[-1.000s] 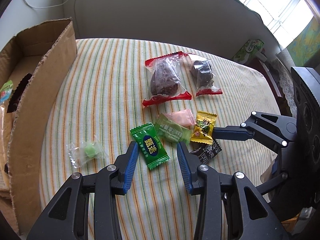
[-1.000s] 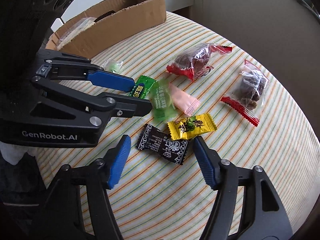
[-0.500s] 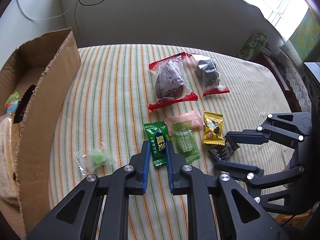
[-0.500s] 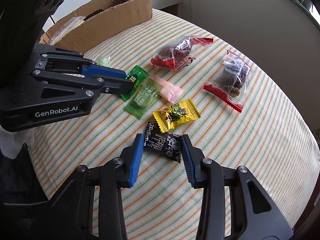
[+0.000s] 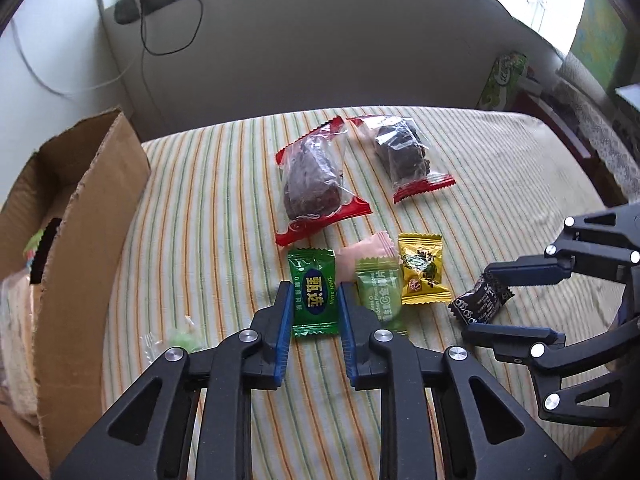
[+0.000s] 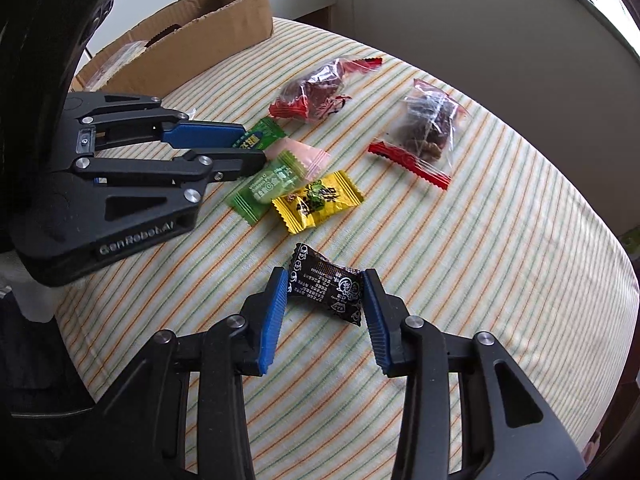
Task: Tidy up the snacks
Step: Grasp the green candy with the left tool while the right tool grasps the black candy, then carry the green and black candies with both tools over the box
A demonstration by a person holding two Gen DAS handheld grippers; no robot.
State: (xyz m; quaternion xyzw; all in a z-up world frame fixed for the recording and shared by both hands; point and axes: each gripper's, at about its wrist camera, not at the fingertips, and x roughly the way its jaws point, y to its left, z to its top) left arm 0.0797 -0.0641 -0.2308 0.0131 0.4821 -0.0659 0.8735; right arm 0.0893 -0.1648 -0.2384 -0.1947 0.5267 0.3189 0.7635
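A striped cloth (image 5: 224,208) covers the table before a pale wall, with a cardboard box (image 5: 84,216) at the left of the frame. The left gripper (image 5: 313,300), tilted steeply down at lower centre, clamps the dark green candy (image 5: 314,292). The right gripper (image 6: 325,294) pinches the black candy (image 6: 326,288), lower centre. Bare cloth stretches right of it toward the rounded edge.
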